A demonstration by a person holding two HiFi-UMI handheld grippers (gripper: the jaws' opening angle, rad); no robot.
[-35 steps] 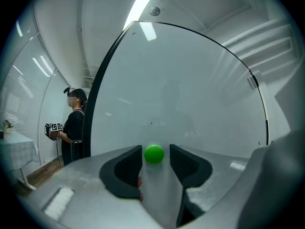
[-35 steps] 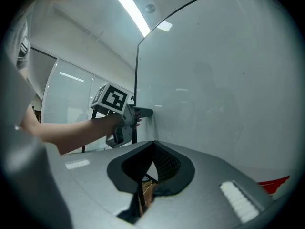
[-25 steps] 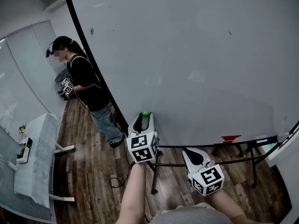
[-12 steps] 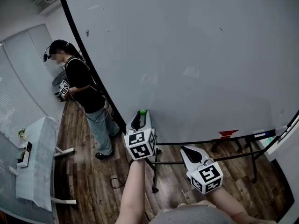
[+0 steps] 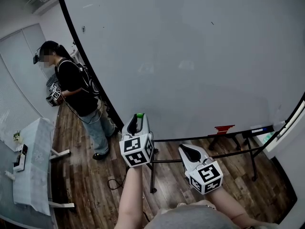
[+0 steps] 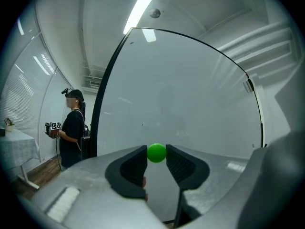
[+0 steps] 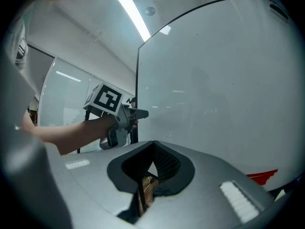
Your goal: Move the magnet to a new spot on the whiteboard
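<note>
So the left gripper (image 5: pixel 138 119) is pointing level at the whiteboard (image 5: pixel 190 56), and its fingers (image 6: pixel 136 163) have just been closing in. They're now pinching the little green magnet (image 6: pixel 156 152) from both sides. The magnet is sitting right out at the very tips of the fingers, not down deep between the pads, with the board just beyond it. I honestly can't tell whether it's touching the board surface or hanging just off it.

The right gripper (image 7: pixel 152 147) is doing nothing useful. Its fingers are pressed together with nothing between them, and it's hanging lower and off to the side of the left fingers.

Here's what I'm thinking could go wrong:

- The magnet is looking round and smooth, and it's only caught at the tips. If the squeeze is uneven or the pull comes at an angle, it could be squirting out forward.
- If it's clinging to the board, dragging it sideways instead of lifting straight away could be rolling it out of the pinch.
- If it slips, nothing is sitting under the fingers to catch it, so it's dropping to the wood floor (image 5: pixel 95 175) and probably rolling off.
- Coming in at the new spot, the pull of the board could be snatching it out of the fingers early, so it lands off target.
</note>
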